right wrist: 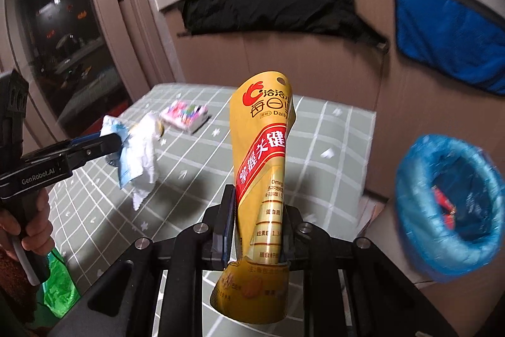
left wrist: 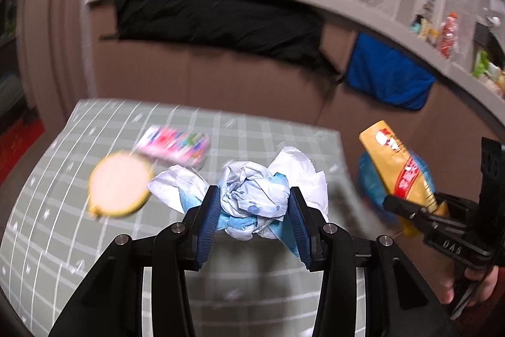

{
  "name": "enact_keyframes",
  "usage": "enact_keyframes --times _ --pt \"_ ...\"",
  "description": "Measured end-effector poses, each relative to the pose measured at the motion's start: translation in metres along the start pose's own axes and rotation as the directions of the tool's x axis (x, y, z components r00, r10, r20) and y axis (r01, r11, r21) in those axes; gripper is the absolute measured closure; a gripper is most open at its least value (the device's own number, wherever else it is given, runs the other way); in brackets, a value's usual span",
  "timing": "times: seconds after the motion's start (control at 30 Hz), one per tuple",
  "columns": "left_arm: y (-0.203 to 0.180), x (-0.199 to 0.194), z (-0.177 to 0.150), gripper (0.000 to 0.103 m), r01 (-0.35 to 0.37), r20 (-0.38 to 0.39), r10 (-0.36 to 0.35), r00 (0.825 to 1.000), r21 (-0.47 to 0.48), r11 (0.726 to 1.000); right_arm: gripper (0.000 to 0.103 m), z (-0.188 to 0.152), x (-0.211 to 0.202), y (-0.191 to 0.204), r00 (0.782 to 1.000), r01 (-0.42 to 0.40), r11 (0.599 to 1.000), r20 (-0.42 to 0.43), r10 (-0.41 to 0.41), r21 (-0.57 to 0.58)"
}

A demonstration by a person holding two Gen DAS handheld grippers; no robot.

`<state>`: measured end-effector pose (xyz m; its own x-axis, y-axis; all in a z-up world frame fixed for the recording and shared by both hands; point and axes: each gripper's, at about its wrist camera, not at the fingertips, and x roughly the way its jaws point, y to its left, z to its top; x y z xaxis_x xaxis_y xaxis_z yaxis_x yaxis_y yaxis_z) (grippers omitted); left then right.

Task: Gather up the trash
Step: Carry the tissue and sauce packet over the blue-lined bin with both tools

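Right wrist: bin (right wrist: 448,210) beside table (right wrist: 331,147) (blurred).

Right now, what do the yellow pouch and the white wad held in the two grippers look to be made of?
Yellow snack pouch: seemingly glossy plastic or foil film, since its printed surface shines and curls stiffly. Crumpled white-and-blue wad: probably matte tissue or thin paper wrapper; it shows soft creases and ragged edges, though blur leaves this uncertain.

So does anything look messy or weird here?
Mostly no. Only a small white scrap lies loose on the checked table, short of the blue-lined bin. The pink packet and round yellow lid also remain there.
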<state>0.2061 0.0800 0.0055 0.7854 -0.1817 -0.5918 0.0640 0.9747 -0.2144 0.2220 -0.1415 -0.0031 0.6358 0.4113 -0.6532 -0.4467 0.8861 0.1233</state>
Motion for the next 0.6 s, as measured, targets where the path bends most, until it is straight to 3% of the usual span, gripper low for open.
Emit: enact_keyframes --times 0.17,0.33,0.47,0.6 --pt "-0.066 -0.001 0.030 0.059 0.069 0.079 -0.074 0.994 0.072 0.995 0.083 0.015 -0.050 -0.038 0.991 0.086 0.996 0.106 -0.087 0.016" --pt "-0.137 0.016 0.054 0.059 0.129 0.126 -0.147 0.981 0.138 0.982 0.083 0.018 -0.099 -0.092 0.958 0.205 0.977 0.192 -0.213 0.061" --pt "-0.177 0.041 0.057 0.059 0.150 0.115 -0.169 0.979 0.163 0.975 0.083 0.012 -0.121 -0.135 0.934 0.267 0.955 0.209 -0.289 0.129" --pt "-0.218 0.072 0.049 0.059 0.190 0.046 -0.201 0.979 0.184 0.964 0.083 0.002 -0.127 -0.169 0.921 0.304 0.935 0.193 -0.337 0.183"
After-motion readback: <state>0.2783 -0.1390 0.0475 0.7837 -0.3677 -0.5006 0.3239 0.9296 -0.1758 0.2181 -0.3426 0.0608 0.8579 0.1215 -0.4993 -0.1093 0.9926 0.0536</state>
